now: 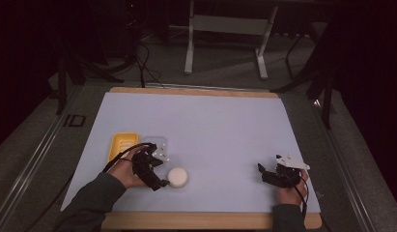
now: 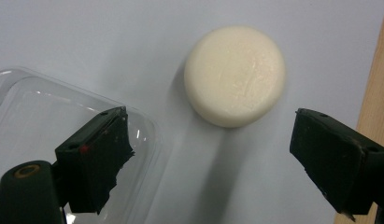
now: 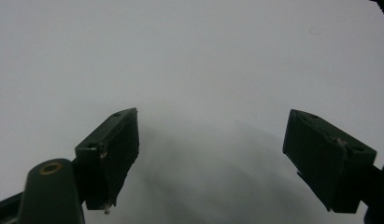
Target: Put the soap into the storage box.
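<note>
Left gripper [image 1: 160,181] beside white round soap [image 1: 177,177], yellow tray [image 1: 122,145] behind; right gripper [image 1: 265,173] well apart

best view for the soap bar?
Left gripper view: the round white soap bar sits close and whole, ahead of the open left tool. High view shows it small. Right gripper view looks at bare mat.

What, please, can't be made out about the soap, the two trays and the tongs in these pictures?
- Clear plastic lid: in the left gripper view a jaw covers part and the frame edge cuts it off; whether anything lies in it is unclear.
- Yellow tray: small and dim in the high view; its contents are unreadable.
- Round soap: its underside is hidden.
- Left tongs: in the high view, contact with the soap is too small to judge.
</note>
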The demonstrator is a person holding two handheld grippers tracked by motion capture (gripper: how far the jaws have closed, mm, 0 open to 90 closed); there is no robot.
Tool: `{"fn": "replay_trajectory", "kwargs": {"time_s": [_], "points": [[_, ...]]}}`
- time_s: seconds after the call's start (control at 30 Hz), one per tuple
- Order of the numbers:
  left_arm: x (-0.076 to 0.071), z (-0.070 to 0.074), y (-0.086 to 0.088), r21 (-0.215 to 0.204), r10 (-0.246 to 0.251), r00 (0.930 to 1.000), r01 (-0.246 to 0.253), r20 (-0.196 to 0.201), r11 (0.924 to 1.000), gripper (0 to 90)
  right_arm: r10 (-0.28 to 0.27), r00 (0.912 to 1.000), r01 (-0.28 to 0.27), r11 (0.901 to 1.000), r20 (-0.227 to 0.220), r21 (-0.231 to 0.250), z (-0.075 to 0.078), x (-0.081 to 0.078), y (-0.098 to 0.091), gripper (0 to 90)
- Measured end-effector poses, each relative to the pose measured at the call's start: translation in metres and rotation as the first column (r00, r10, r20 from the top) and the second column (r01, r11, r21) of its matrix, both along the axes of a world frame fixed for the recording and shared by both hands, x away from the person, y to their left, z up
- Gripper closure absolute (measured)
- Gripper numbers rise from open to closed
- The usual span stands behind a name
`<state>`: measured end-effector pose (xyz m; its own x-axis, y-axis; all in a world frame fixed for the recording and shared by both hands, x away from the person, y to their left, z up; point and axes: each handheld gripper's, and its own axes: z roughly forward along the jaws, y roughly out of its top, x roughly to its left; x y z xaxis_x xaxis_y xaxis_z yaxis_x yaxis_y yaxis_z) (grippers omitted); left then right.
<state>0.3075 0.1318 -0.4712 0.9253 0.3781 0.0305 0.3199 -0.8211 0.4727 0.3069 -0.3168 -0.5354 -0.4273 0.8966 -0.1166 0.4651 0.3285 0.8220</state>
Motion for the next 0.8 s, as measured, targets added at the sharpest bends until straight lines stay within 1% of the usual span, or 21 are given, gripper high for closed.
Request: {"fn": "replay_trajectory", "kwargs": {"time_s": [0.1, 0.13, 0.23, 0.3, 0.4, 0.43, 0.67, 0.8], "points": [[0.001, 0.000, -0.003, 0.003, -0.005, 1.0000, 0.005, -0.002, 1.0000, 11.9, -0.001, 1.0000, 0.001, 1.0000, 0.000, 0.001, 0.000, 0.000, 0.000, 18.1], [0.001, 0.000, -0.004, 0.011, -0.014, 0.9999, 0.014, -0.004, 0.9998, 11.9, -0.001, 1.0000, 0.001, 1.0000, 0.000, 0.000, 0.000, 0.000, 0.000, 18.1], [0.001, -0.001, -0.007, 0.011, -0.019, 0.9998, 0.019, -0.009, 0.9998, 11.9, 0.000, 1.0000, 0.000, 1.0000, 0.000, 0.001, 0.000, 0.000, 0.000, 18.1], [0.001, -0.001, -0.009, 0.019, -0.032, 0.9994, 0.032, -0.011, 0.9993, 11.9, -0.001, 1.0000, 0.001, 1.0000, 0.000, 0.001, 0.000, 0.000, 0.000, 18.1], [0.002, -0.002, -0.011, 0.022, -0.036, 0.9993, 0.036, -0.013, 0.9991, 11.9, 0.000, 1.0000, 0.000, 1.0000, 0.001, 0.002, 0.000, 0.000, 0.000, 18.1], [0.002, -0.003, -0.012, 0.017, -0.040, 0.9990, 0.040, -0.018, 0.9991, 11.9, 0.001, 1.0000, -0.001, 1.0000, 0.002, 0.002, 0.000, 0.000, 0.000, 18.1], [0.003, -0.006, -0.017, 0.037, -0.052, 0.9984, 0.052, -0.023, 0.9979, 11.2, 0.001, 1.0000, -0.001, 1.0000, 0.003, 0.002, 0.000, 0.000, 0.000, 18.1], [0.003, -0.007, -0.019, 0.040, -0.056, 0.9980, 0.058, -0.028, 0.9975, 11.2, 0.002, 1.0000, -0.002, 1.0000, 0.003, 0.003, 0.000, 0.000, 0.000, 18.1]]}}
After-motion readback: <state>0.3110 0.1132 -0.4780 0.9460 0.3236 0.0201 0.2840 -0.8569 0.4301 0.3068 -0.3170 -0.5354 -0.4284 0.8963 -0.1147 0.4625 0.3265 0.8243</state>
